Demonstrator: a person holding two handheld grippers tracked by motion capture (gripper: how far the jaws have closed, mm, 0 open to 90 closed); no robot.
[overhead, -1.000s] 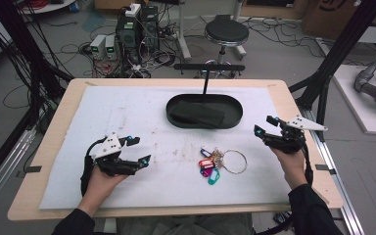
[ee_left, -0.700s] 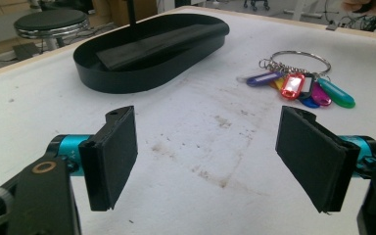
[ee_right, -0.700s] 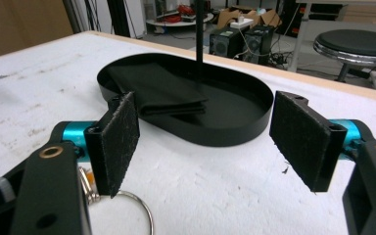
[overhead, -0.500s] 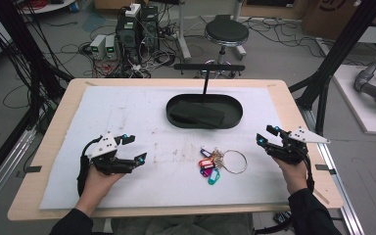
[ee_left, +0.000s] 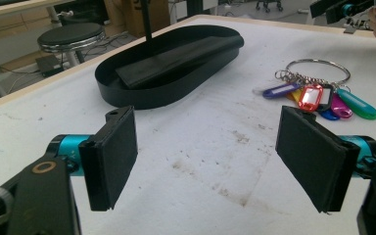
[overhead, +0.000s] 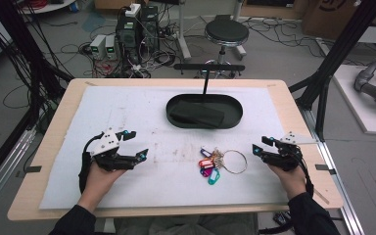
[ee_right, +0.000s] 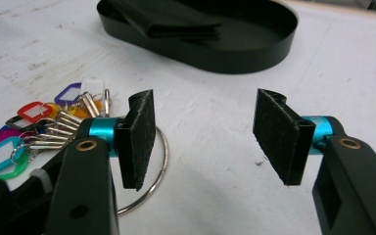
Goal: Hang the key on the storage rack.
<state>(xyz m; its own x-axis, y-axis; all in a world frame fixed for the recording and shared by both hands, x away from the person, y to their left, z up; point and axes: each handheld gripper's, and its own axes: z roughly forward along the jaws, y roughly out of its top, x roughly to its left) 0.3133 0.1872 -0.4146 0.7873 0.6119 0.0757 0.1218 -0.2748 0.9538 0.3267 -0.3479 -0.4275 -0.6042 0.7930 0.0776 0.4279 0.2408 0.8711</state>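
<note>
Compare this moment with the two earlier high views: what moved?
The right gripper drew back toward the person's edge of the table; the left gripper shifted slightly the same way. Both are open and empty. The metal ring of coloured key tags and black oval tray stayed put.

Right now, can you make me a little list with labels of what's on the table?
Surface: table under a white mat
Back middle: black oval tray with a flat black piece lying inside
Front middle: key ring with colourful tags, lying flat on the mat
Left gripper: open, holding nothing, left of the tags
Right gripper: open, holding nothing, right of the ring
</note>
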